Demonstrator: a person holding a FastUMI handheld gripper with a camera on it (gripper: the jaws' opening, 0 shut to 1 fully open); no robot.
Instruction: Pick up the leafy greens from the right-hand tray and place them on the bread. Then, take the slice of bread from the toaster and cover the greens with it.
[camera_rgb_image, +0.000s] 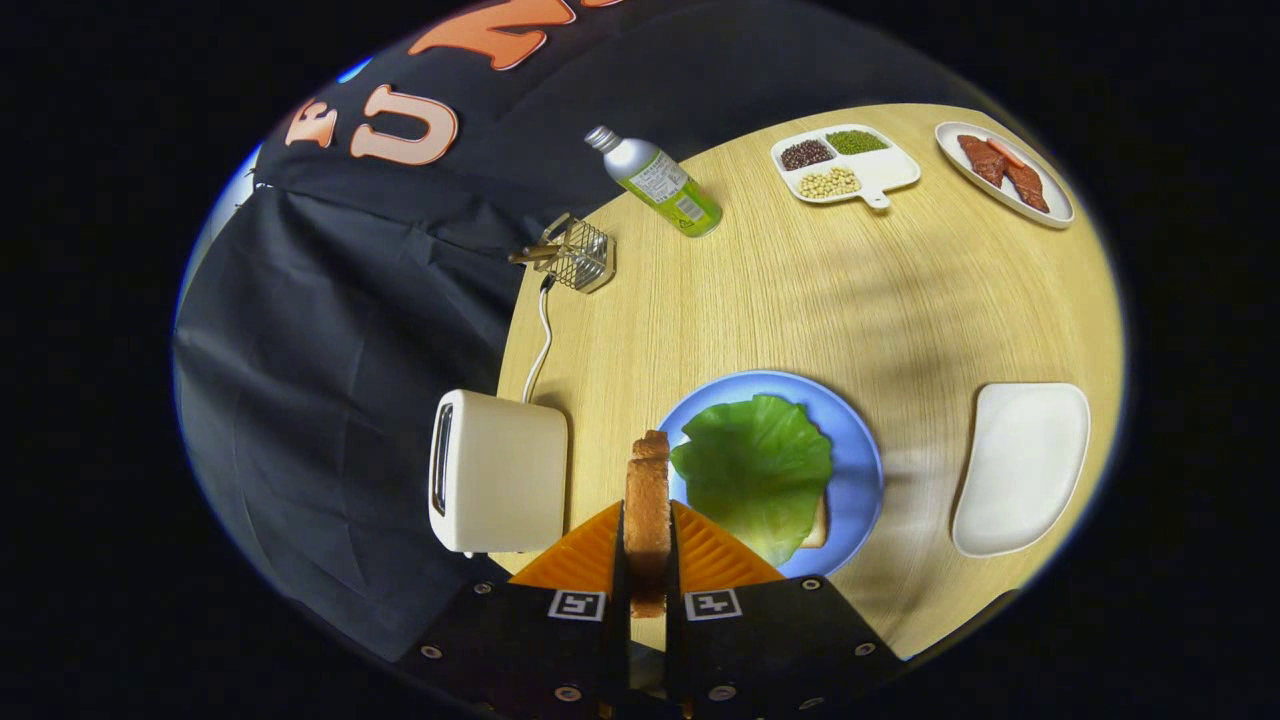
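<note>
1. the gripper (648, 560) was closed on the slice of bread (648, 500), both fingers pressing its flat faces, so the slice stood on edge between them.
2. the slice hung above the table (900, 300), between the toaster (500, 470) at about 9 o'clock and the blue plate (860, 470) at about 2 o'clock from the fingertips.
3. the leafy greens (755, 470) already lay on the plate, covering the lower bread (818, 528), of which only a corner peeked out at the greens' 4 o'clock edge.
4. the right-hand tray (1020, 465) sat bare, well apart at 3 o'clock from the plate.
5. the slice looked light, fairly stiff but crumbly; i judged a flat-face pinch near its lower half the safest hold, with gentle pressure.
6. its long axis ran toward 12 o'clock, along the fingers, crust edge facing the camera; it would need tipping flat to cover the greens.
</note>
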